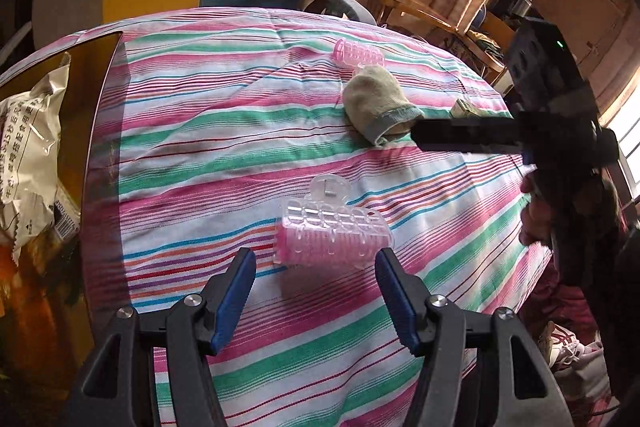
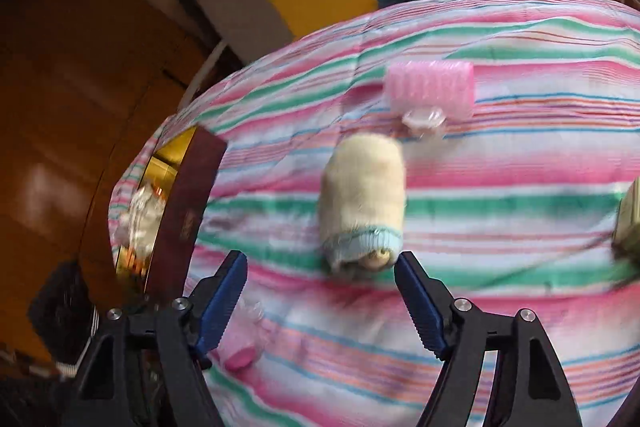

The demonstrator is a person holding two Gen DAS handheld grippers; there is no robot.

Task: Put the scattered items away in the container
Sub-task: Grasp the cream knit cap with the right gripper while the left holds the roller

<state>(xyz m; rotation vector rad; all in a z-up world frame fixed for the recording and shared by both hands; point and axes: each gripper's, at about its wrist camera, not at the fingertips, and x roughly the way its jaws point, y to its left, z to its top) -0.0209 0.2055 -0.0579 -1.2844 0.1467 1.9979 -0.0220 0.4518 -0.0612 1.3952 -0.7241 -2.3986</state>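
Blue-padded fingers (image 1: 236, 291) of the left gripper (image 1: 316, 293) stand wide apart and empty, just short of a pink hair roller (image 1: 330, 233) with a clear clip on it, lying on the striped cloth (image 1: 240, 131). Right gripper (image 2: 320, 301) also spread wide, nothing held, its tips just short of the cuff end of a rolled cream sock (image 2: 362, 197).

Step in hand, as I judge it: both hands lining up for a pickup, left on the roller, right on the sock. Next move calls for pushing forward so each item sits between the pads, closing, then carrying over to the brown container (image 1: 100, 115) at the left edge of the cloth, where a crinkly packet (image 1: 30, 147) already sits.

A second pink roller (image 1: 360, 53) lies beyond the sock, still out.

Hard to read: right view is motion-blurred. A greenish thing (image 2: 628, 219) is cut off at its right edge, can't identify. Something pink (image 2: 240, 361) partly hidden behind the right gripper's left finger. Container mostly out of frame in both views.
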